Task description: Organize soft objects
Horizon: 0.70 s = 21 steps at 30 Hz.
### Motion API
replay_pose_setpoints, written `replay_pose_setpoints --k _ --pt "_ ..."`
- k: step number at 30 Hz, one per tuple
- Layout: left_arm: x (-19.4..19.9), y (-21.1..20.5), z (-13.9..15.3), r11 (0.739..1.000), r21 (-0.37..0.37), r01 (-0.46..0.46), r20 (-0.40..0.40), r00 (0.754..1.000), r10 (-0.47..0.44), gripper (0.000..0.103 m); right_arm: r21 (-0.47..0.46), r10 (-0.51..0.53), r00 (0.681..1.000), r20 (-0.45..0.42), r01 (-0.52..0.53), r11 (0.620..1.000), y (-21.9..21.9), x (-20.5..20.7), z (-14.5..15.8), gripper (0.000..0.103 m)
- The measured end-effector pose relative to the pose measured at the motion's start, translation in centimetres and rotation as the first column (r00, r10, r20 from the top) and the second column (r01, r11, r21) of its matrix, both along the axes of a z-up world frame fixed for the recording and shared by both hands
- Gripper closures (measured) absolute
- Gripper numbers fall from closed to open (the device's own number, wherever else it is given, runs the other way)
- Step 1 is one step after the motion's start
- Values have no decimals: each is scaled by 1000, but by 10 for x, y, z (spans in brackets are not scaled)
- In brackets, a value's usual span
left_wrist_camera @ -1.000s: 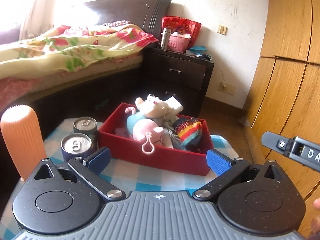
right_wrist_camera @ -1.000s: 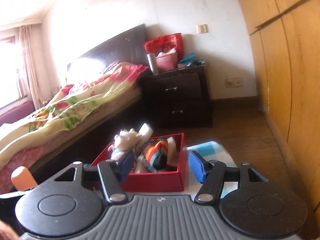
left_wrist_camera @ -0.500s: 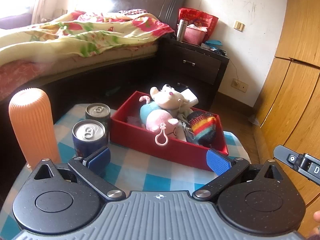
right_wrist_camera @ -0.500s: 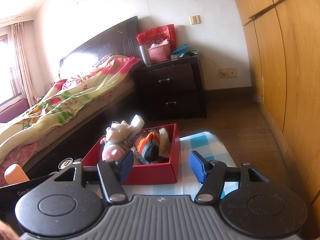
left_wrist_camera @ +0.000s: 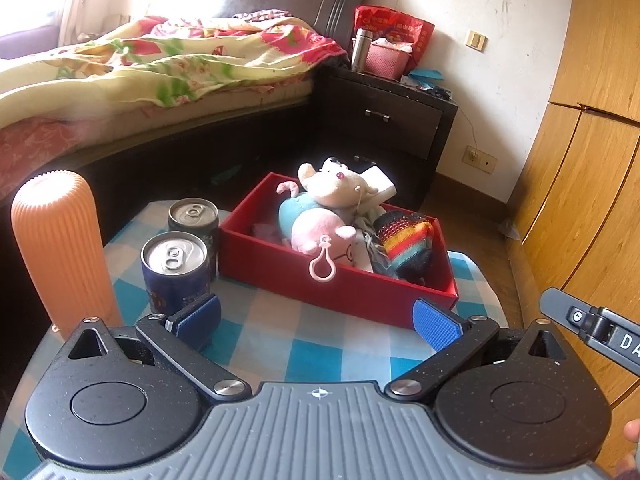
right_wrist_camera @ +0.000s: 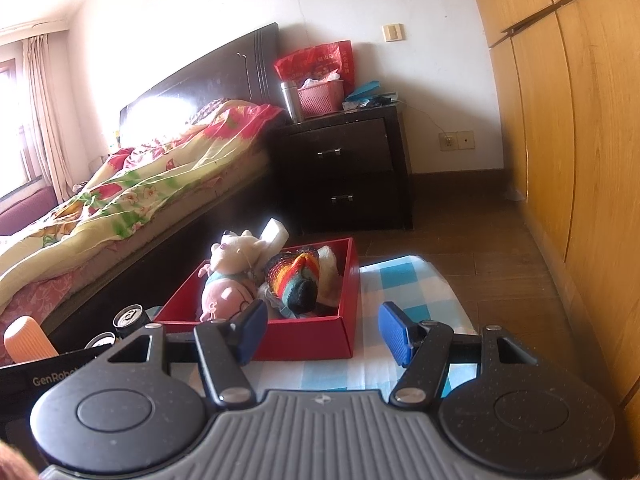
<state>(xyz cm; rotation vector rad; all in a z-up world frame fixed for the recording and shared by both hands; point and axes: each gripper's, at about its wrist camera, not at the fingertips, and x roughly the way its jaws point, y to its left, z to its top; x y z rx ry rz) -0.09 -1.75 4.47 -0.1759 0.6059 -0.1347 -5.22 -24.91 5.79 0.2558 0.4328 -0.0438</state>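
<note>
Table (left_wrist_camera: 280,344) carries one red box (left_wrist_camera: 328,280) with two plush toys, a white mouse (left_wrist_camera: 340,184) over a pink pig (left_wrist_camera: 316,234), and one striped knit piece (left_wrist_camera: 406,240): all likely light and squashy, best pinched mid-body. Two cans (left_wrist_camera: 174,268) stand beside. Left tongs (left_wrist_camera: 316,320) and right tongs (right_wrist_camera: 322,332) gape wide, empty.
</note>
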Motion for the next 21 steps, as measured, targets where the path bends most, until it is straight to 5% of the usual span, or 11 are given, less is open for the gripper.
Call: replay_pose_setpoints --k 21 --pt "-2 -5 2 999 16 43 18 999 -44 5 -12 11 1000 -20 -11 1000 4 3 -4 63"
